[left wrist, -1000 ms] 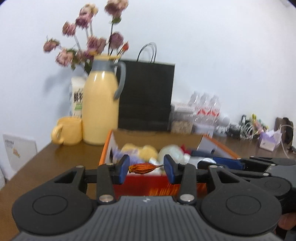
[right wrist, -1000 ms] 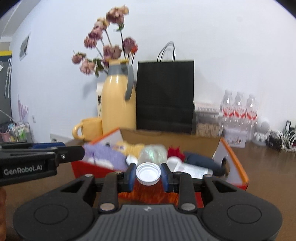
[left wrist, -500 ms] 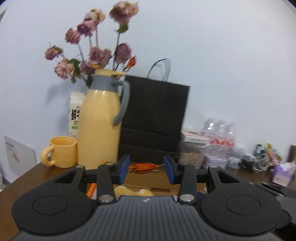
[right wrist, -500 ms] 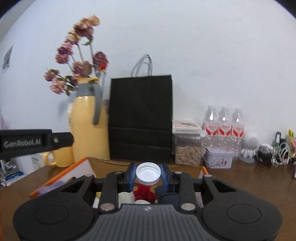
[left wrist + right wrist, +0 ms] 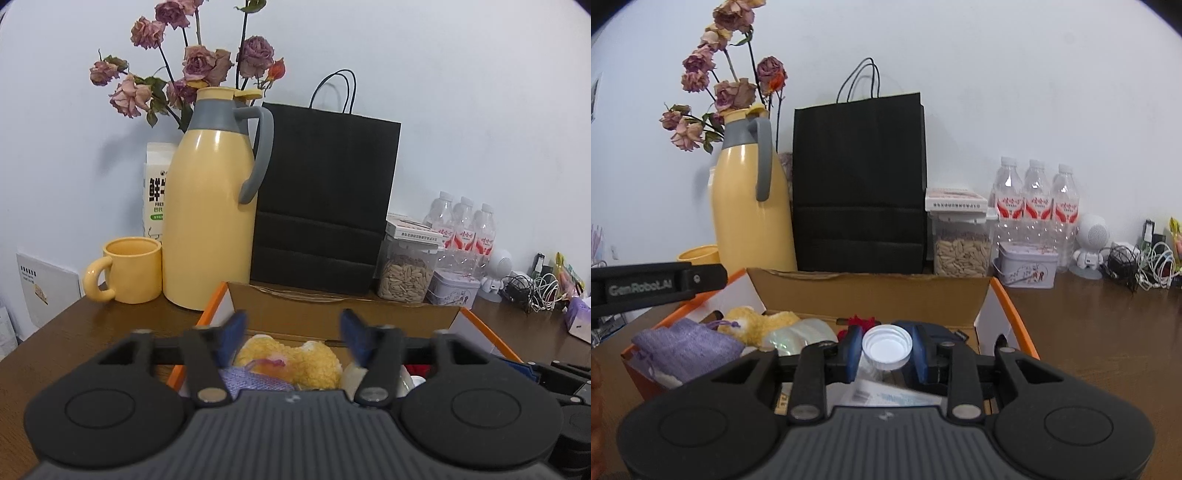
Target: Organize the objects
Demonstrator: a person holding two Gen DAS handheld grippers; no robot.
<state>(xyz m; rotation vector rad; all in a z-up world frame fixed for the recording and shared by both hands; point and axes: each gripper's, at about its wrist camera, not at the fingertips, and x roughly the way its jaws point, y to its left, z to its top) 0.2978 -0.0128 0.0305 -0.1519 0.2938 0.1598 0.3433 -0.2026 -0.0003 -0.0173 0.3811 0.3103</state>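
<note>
The open cardboard box [image 5: 332,314] with orange sides holds a yellow plush toy [image 5: 295,360], a purple pouch [image 5: 683,347] and other small items. My left gripper [image 5: 293,334] hangs over the box's left part. Its jaws are opening wide, with nothing between the blue pads. My right gripper [image 5: 886,352] is over the same box [image 5: 868,291]. Its jaws are opening, and a white bottle cap [image 5: 886,345] sits between the pads, which are just off its rim. A side bar of the left gripper [image 5: 657,286] shows at the left of the right wrist view.
Behind the box stand a yellow thermos jug [image 5: 208,214] with dried roses behind it, a yellow mug [image 5: 129,269], a black paper bag [image 5: 325,199], a seed jar [image 5: 406,273], water bottles [image 5: 1038,206] and a tin [image 5: 1027,269]. Cables [image 5: 1145,262] lie at the far right.
Both grippers moved forward over the box. The left jaws opened and the dried orange flower is gone from between them. The right jaws widened around the white cap.
</note>
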